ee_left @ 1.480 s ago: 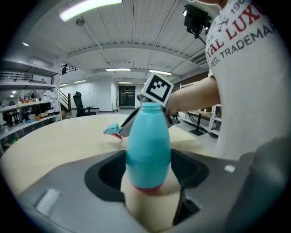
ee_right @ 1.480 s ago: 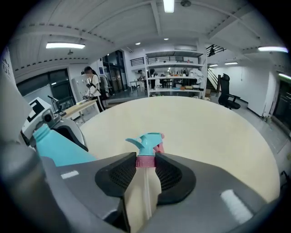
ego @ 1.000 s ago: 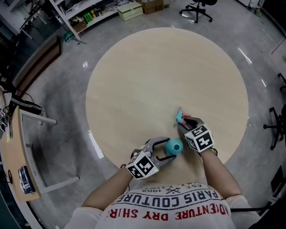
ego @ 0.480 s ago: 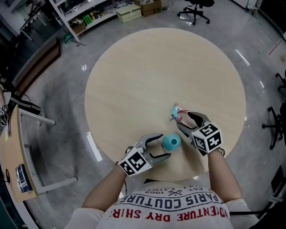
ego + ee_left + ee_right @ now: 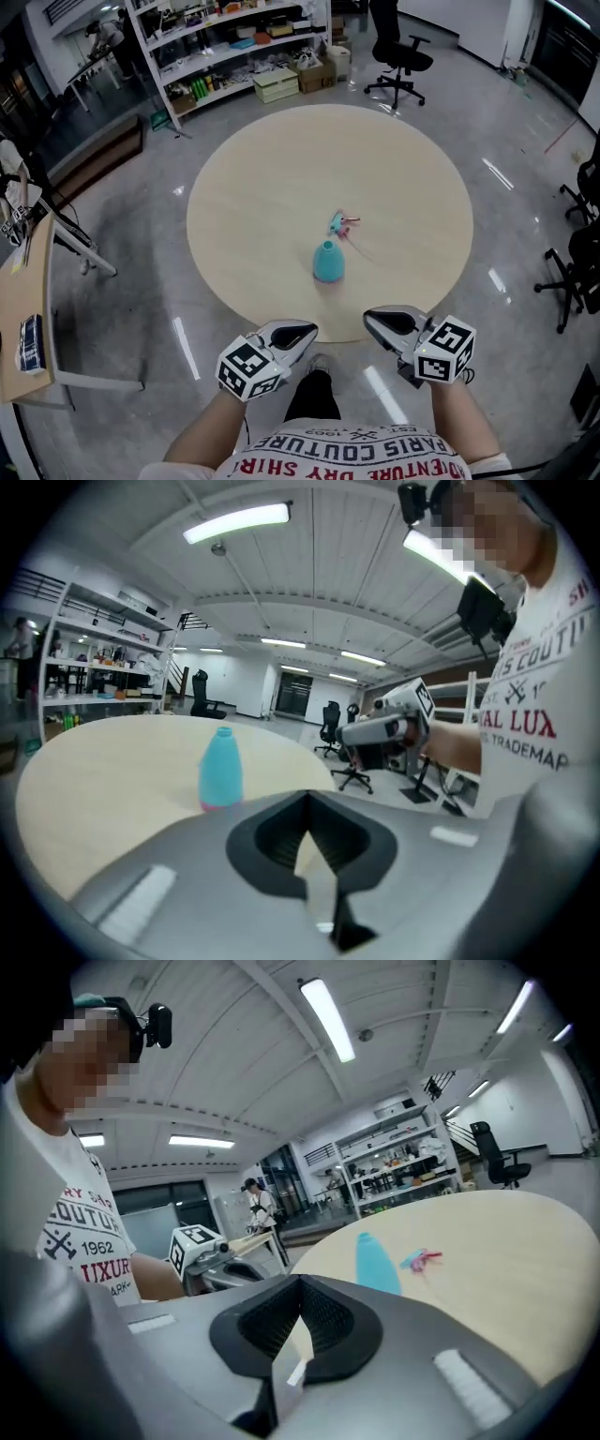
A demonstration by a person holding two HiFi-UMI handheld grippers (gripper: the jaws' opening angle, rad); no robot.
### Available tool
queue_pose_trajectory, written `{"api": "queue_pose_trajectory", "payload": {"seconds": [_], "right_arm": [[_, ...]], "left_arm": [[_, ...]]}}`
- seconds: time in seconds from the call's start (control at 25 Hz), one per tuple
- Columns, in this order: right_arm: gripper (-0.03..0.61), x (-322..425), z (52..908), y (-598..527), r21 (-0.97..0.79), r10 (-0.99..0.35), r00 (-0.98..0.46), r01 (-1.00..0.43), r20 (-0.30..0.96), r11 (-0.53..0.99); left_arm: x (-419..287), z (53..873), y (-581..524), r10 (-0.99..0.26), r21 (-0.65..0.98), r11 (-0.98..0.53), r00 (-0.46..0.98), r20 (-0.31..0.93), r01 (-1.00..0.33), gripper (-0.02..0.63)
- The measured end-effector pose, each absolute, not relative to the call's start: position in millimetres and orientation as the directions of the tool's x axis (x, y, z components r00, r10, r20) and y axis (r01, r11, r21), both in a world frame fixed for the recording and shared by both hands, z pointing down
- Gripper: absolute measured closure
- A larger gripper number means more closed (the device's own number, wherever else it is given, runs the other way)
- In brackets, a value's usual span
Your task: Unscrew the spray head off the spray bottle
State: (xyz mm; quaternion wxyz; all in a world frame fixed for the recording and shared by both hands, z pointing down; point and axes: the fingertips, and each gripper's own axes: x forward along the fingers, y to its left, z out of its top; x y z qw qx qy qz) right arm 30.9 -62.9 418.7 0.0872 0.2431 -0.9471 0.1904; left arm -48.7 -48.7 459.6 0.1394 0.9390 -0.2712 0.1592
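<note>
The teal spray bottle (image 5: 327, 262) stands upright and headless on the round table (image 5: 253, 187), a little in from the edge nearest me. Its teal and pink spray head (image 5: 339, 223) lies on the table just beyond it. Both grippers hang off the table's near edge, apart from both things. My left gripper (image 5: 302, 331) and right gripper (image 5: 373, 322) have just closed and are shut on nothing. The left gripper view shows the bottle (image 5: 221, 769) and the right gripper (image 5: 389, 726). In the right gripper view are the bottle (image 5: 377, 1263), spray head (image 5: 421, 1259) and left gripper (image 5: 202, 1251).
Stocked shelves (image 5: 225, 47) and boxes (image 5: 277, 84) stand beyond the table, with an office chair (image 5: 398, 56) beside them. A wooden desk (image 5: 23, 309) is at the left, another chair (image 5: 581, 253) at the right. Grey floor surrounds the table.
Both grippers let go, drew back off the table toward me and went from open to shut. The bottle and spray head stay on the table. The head view has lifted.
</note>
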Motion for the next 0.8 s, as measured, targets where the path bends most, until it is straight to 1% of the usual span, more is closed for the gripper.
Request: {"api": "queue_pose_trajectory", "payload": {"seconds": [0.08, 0.2, 0.28, 0.4, 0.48, 0.68, 0.8], "right_arm": [[0.578, 29.6, 423.5, 7.6, -0.299, -0.395, -0.879, -0.465, 0.266, 0.833], [0.578, 37.1, 437.9, 107.6, -0.303, -0.375, -0.878, -0.459, 0.298, 0.835], [0.578, 46.9, 438.2, 152.0, -0.300, -0.379, -0.873, -0.466, 0.306, 0.832], [0.578, 63.8, 421.6, 204.3, -0.310, -0.387, -0.875, -0.468, 0.290, 0.828], [0.577, 69.5, 405.3, 235.0, -0.312, -0.379, -0.879, -0.460, 0.288, 0.831], [0.580, 65.5, 369.0, 288.8, -0.291, -0.305, -0.904, -0.391, 0.299, 0.873], [0.580, 63.7, 360.9, 303.0, -0.296, -0.340, -0.901, -0.413, 0.268, 0.861]], "left_arm": [[-25.8, 447.7, 10.6, -0.443, 0.193, -0.826, 0.823, 0.356, -0.529, 0.612], [-5.4, 436.2, 103.8, -0.413, 0.220, -0.836, 0.840, 0.352, -0.503, 0.612], [4.4, 426.5, 150.1, -0.428, 0.215, -0.832, 0.839, 0.337, -0.511, 0.612], [21.2, 412.7, 206.5, -0.474, 0.180, -0.816, 0.814, 0.334, -0.549, 0.612], [28.9, 398.5, 239.4, -0.481, 0.172, -0.813, 0.809, 0.337, -0.555, 0.612], [31.0, 364.0, 280.7, -0.495, 0.170, -0.806, 0.803, 0.332, -0.567, 0.612], [29.1, 360.7, 297.1, -0.488, 0.180, -0.807, 0.807, 0.334, -0.562, 0.612]]}}
